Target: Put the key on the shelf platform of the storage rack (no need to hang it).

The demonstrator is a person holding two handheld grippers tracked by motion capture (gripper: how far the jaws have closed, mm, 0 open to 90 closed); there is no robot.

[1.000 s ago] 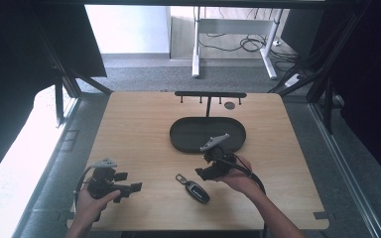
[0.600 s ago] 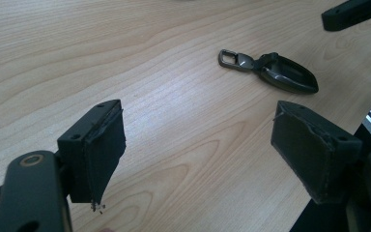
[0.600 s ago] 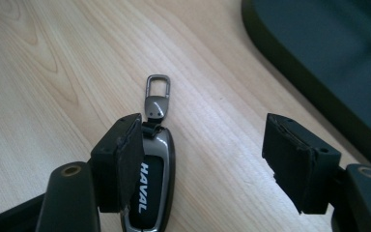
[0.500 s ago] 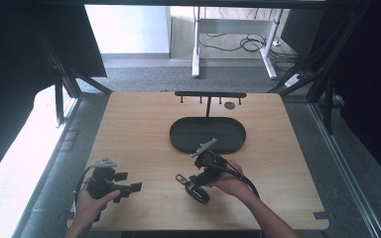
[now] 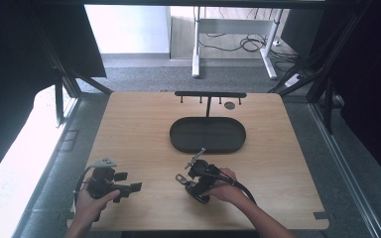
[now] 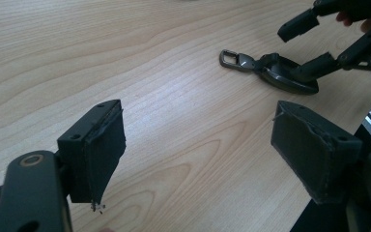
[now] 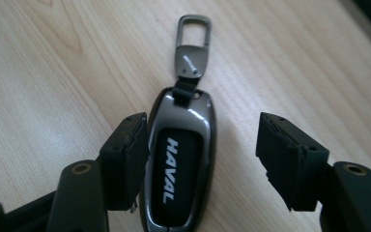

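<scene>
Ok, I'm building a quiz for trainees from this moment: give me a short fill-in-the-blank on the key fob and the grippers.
1. The word printed on the key fob is ____.
2. The right gripper has its jaws ____ on either side of the fob.
3. The fob's metal clip points ____ from the right gripper.
4. The left gripper holds ____.

Missing words: HAVAL; open; away; nothing

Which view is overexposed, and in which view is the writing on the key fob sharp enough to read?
High view: daylight blows out the floor at left and the room beyond the table. Right gripper view: the key fob is sharp, HAVAL legible, a soft sheen on its rim. Left gripper view: near pads slightly soft.
</scene>
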